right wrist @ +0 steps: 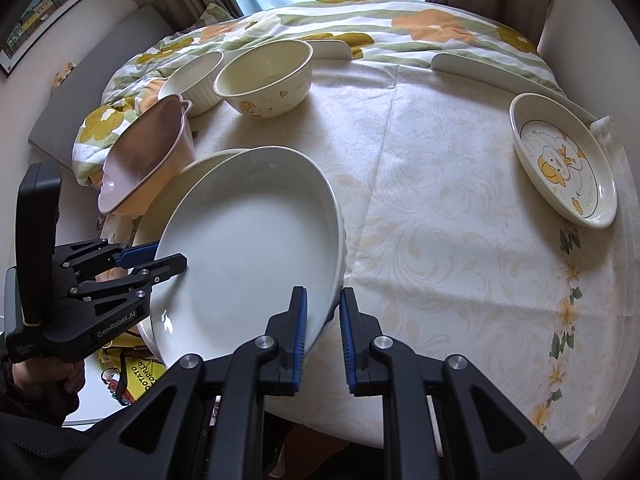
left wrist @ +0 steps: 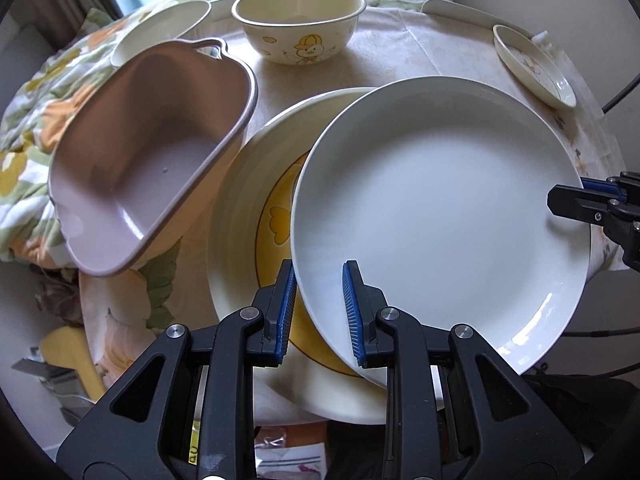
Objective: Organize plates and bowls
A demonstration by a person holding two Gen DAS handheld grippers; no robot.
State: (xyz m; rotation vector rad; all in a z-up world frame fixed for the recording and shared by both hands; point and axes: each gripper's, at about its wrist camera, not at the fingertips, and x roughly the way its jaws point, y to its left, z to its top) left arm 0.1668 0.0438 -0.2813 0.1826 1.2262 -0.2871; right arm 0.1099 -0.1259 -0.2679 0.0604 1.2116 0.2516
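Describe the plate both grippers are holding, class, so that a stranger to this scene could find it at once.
Start at the round table with the cream cloth and look to its near edge, beside the tilted pink tub. There the plain white plate is held by its rim between the left gripper and the right gripper, over a yellow-patterned plate. Unlike its neighbours, it bears no picture.

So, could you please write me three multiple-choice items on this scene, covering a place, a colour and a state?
1. Where is the plain white plate?
A. over the duck-patterned plate
B. inside the pink tub
C. on the floor

2. What colour are the gripper pads?
A. red
B. blue
C. green

3. How is the white plate held?
A. by neither gripper
B. by the left only
C. by both the left hand-held gripper and the right hand-held gripper

Answers: 1 A, it overlaps that plate; 2 B, the ribbed pads are blue; 3 C, each clamps the rim.
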